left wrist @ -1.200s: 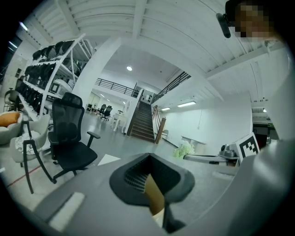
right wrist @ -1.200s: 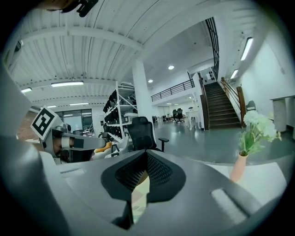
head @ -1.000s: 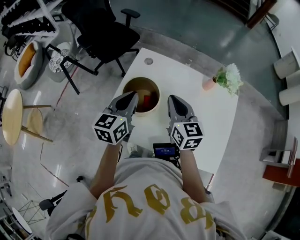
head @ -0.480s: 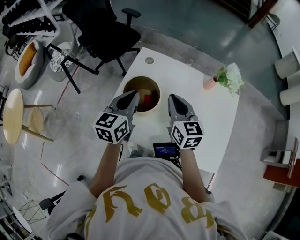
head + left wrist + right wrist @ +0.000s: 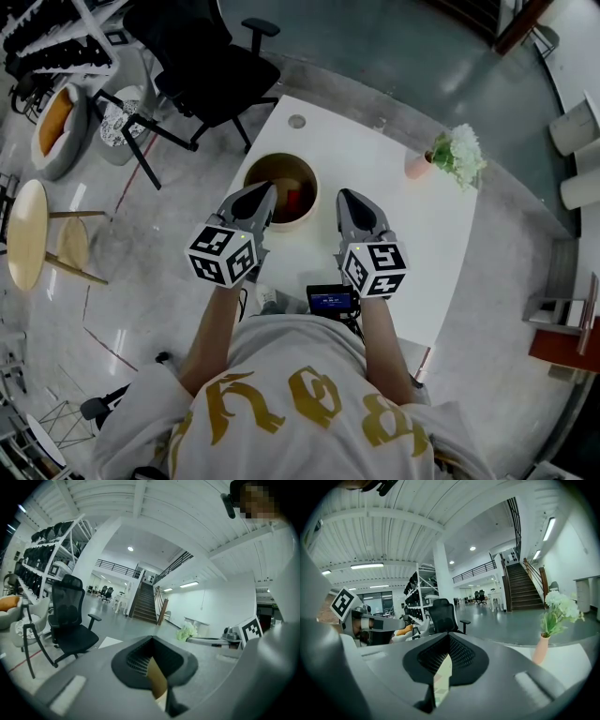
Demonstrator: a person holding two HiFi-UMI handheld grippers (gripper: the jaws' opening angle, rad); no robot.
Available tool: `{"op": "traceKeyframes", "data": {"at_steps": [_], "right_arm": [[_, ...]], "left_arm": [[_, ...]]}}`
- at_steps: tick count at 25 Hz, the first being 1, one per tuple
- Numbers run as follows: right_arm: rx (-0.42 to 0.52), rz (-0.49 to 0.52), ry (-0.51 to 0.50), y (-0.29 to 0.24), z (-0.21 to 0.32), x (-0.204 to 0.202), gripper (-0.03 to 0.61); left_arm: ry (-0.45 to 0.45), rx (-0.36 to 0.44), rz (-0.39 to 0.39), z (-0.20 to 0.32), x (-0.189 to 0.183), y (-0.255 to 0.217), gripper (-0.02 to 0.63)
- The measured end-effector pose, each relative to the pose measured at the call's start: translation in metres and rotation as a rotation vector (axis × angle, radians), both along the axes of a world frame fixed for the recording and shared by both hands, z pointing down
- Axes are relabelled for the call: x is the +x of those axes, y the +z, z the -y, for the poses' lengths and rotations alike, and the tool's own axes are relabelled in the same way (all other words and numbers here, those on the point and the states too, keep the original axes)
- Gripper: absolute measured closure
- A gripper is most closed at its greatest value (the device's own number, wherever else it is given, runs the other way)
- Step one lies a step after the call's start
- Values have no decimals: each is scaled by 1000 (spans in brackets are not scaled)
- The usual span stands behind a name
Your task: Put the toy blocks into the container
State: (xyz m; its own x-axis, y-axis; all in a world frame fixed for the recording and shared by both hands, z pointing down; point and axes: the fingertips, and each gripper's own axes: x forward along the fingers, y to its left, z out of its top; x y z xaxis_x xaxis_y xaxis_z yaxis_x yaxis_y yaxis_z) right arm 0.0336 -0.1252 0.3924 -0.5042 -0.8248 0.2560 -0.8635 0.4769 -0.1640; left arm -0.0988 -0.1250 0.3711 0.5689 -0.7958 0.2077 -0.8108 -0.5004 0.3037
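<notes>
A round tan container [image 5: 280, 190] stands on the white table [image 5: 412, 225], left of its middle. Inside it lies a red block [image 5: 298, 200] beside something tan that I cannot make out. My left gripper [image 5: 265, 194] hovers at the container's near rim, shut and holding nothing. My right gripper [image 5: 349, 200] hangs to the right of the container over bare table, shut as well. In the left gripper view the jaws [image 5: 152, 644] meet with only a thin slit between them. The right gripper view shows its jaws [image 5: 446, 641] closed the same way.
A pink vase [image 5: 418, 167] with white flowers [image 5: 459, 155] stands at the table's far right, also seen as the vase [image 5: 540, 650]. A small dark device [image 5: 330, 301] sits at the near edge. A black office chair [image 5: 211, 66] stands beyond the table, round stools [image 5: 23, 234] to the left.
</notes>
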Motion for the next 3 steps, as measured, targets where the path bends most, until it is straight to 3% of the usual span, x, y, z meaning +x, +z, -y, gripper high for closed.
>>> {"op": "traceKeyframes", "data": {"at_steps": [3], "right_arm": [[-1,4,-1,1,-1,6,563]], "left_arm": [[-1,2,4,-2,6,0,612]]}}
